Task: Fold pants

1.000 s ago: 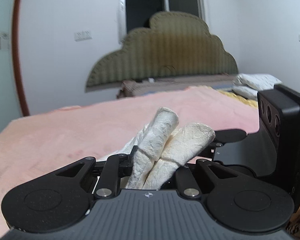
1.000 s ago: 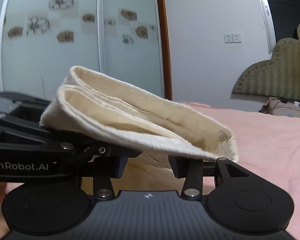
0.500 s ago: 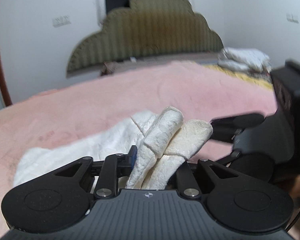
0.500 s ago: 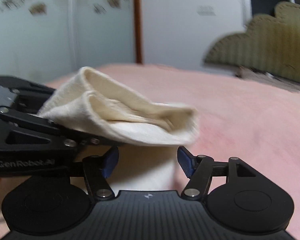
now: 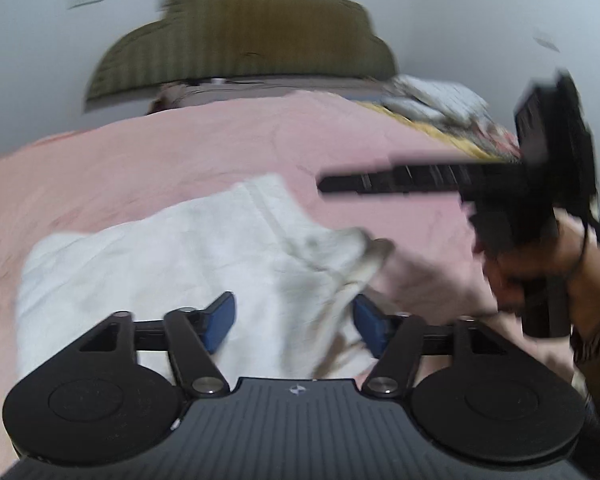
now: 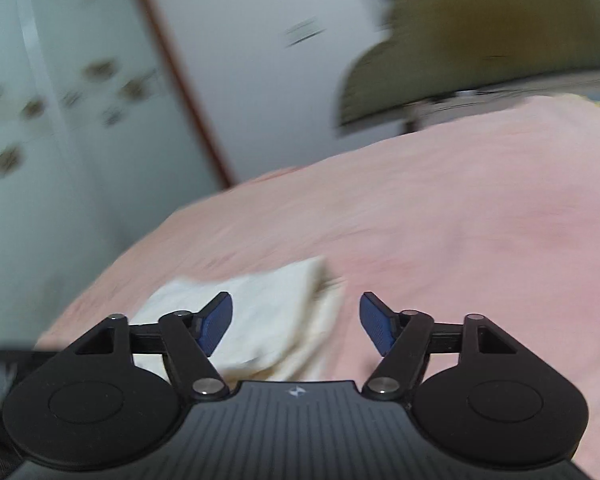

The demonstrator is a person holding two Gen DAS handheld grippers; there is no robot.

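white pants [image 5: 172, 256], folded, on pink bedspread [image 5: 160, 160]

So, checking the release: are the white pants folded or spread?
Folded: the white pants lie doubled on the pink blanket, layered edges showing, free of both grippers.

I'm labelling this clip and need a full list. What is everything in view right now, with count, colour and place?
pants: one, white, lying folded on the bedspread ahead of both grippers
bedspread: one, pink, covering the bed
headboard: one, olive, scalloped, at the far end of the bed
bedding pile: one, white and yellow, far right of the bed
wardrobe doors: pale, with brown floral marks, left of the bed
wall socket: one, white, blurred
left gripper: one, black with blue pads, jaws just opened, over the pants, pads clear of the cloth
right gripper: one, black with blue pads, jaws just opened, nothing held
hand: one, holding the right gripper
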